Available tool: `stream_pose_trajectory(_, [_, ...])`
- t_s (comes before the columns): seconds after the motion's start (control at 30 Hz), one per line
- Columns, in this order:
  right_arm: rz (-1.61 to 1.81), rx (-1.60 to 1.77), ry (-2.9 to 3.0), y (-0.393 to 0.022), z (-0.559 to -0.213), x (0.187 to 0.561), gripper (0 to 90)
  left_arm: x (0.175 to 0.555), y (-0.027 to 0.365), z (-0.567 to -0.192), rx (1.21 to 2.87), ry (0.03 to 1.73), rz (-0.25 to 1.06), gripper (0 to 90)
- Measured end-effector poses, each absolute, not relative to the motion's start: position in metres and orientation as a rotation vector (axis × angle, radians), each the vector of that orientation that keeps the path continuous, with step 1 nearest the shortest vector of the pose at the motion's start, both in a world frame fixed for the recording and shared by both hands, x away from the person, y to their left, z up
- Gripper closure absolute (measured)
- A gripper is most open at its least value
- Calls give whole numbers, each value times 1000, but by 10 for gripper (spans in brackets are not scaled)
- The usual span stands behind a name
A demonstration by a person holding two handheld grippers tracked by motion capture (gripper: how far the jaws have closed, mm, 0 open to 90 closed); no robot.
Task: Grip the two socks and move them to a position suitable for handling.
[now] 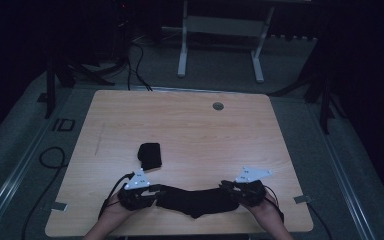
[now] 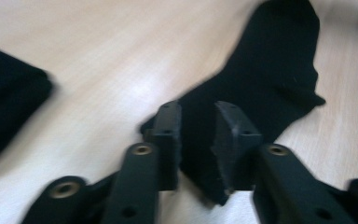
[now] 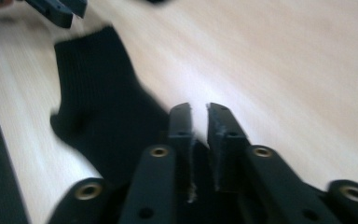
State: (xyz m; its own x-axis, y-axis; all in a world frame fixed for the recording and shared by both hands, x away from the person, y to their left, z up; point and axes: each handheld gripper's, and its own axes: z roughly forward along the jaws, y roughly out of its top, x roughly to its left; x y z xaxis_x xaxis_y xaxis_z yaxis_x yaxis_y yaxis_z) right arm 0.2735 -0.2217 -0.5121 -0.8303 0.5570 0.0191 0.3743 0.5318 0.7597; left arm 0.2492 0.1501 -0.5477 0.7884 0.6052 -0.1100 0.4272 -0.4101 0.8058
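A black sock [image 1: 195, 200] lies stretched along the table's front edge between my two grippers. My left gripper [image 1: 152, 192] is at its left end; in the left gripper view the jaws [image 2: 198, 126] stand close together with the sock [image 2: 270, 70] between them. My right gripper [image 1: 228, 189] is shut on the sock's right end; in the right gripper view its jaws [image 3: 199, 121] leave a narrow slit over the sock [image 3: 98, 102]. The left gripper [image 3: 58, 9] shows far off there. A second, folded black sock [image 1: 150, 154] lies behind the left gripper.
The wooden table [image 1: 180, 120] has a round grey grommet [image 1: 218, 106] near its far edge. The folded sock [image 2: 4, 107] is to the left in the left gripper view. Beyond the table stand a white desk frame [image 1: 182, 45] and floor cables [image 1: 50, 155].
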Motion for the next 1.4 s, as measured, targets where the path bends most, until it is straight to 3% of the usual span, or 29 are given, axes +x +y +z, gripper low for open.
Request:
stream_pose_trajectory(0.27, [1236, 641, 2535, -154, -488, 313, 595, 250, 185, -555, 2022, 900, 281, 633])
stream_pose_trajectory(0.5, [1223, 567, 2581, -78, -480, 347, 503, 249, 190, -559, 1999, 939, 274, 633])
stream_pose_trajectory(0.7, [1171, 543, 2639, -20, -492, 372, 464, 247, 191, -558, 1970, 933, 275, 633])
stream_pose_trajectory(1.03, [982, 579, 2740, 20, -537, 395, 411, 254, 197, -557, 1943, 998, 284, 633])
stream_pose_trajectory(1.17, [912, 531, 2740, 26, -551, 393, 497, 258, 198, -557, 1929, 1041, 307, 633])
stream_pose_trajectory(1.3, [914, 567, 2725, 21, -549, 392, 787, 264, 196, -556, 1922, 1068, 344, 633])
stream_pose_trajectory(1.4, [904, 576, 2705, 17, -545, 391, 837, 269, 195, -556, 1922, 1083, 359, 633])
